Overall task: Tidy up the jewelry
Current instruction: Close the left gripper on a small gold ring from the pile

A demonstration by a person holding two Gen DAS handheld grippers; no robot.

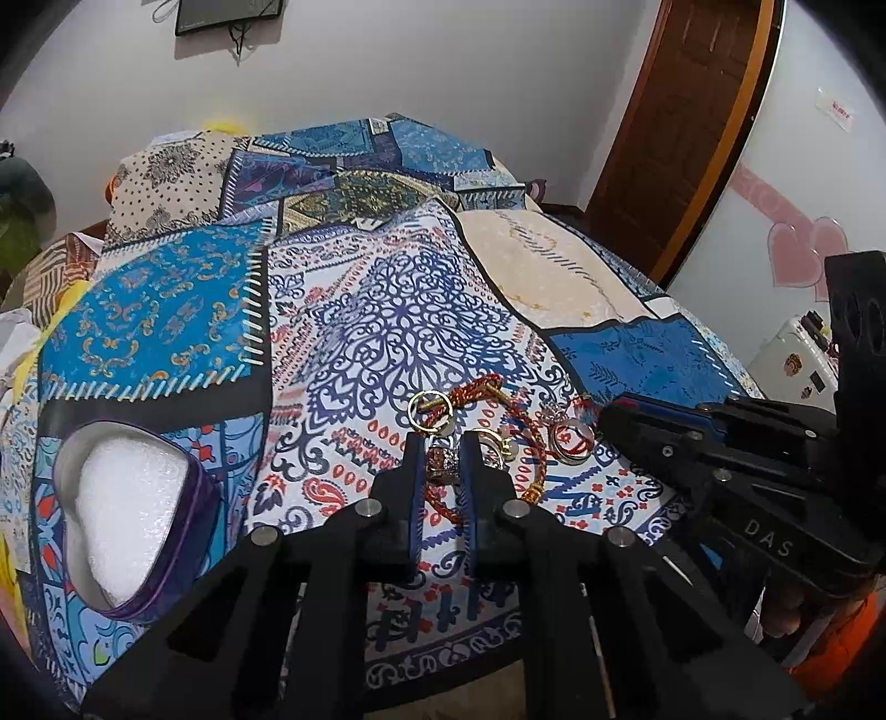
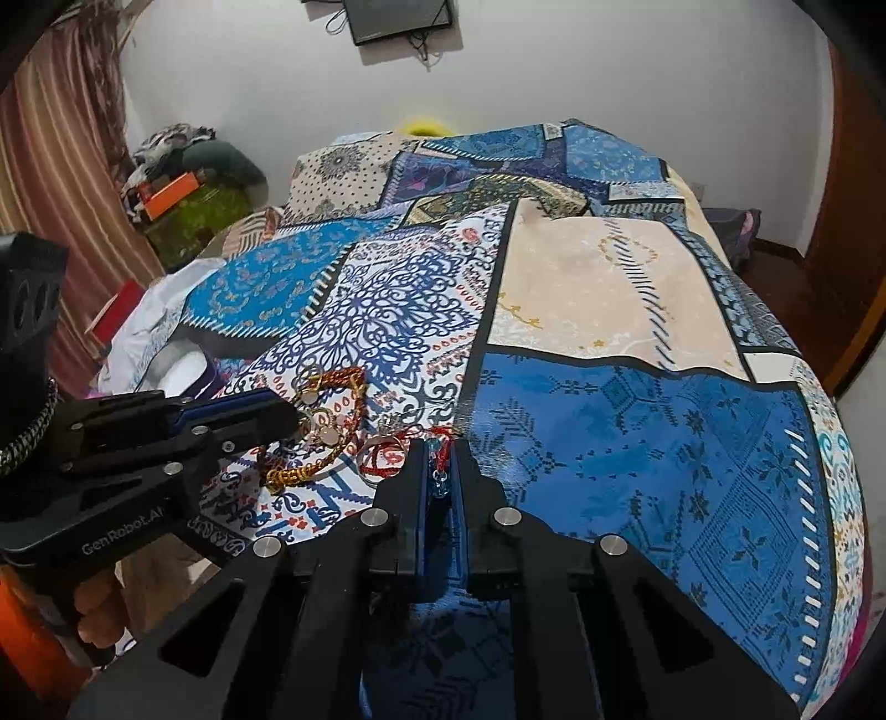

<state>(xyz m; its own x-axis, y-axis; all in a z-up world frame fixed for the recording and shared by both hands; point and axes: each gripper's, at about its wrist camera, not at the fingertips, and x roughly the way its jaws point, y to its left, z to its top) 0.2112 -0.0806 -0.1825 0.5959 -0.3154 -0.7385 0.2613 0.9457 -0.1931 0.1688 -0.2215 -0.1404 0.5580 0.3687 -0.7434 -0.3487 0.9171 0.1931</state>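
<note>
Left wrist view: sits low behind the left gripper [image 1: 441,443], facing along the patchwork bedspread [image 1: 183,310] to the far wall, close on the jewelry pile [image 1: 487,426].
Right wrist view: same heading, from the right.
Shared: pile [image 2: 326,432], bedspread [image 2: 637,443], wall screen [image 1: 227,14] [image 2: 398,19]; each shows the other gripper.

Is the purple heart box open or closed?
Open. The purple heart box has no lid on; its white padding shows inside, with no jewelry in it.
</note>
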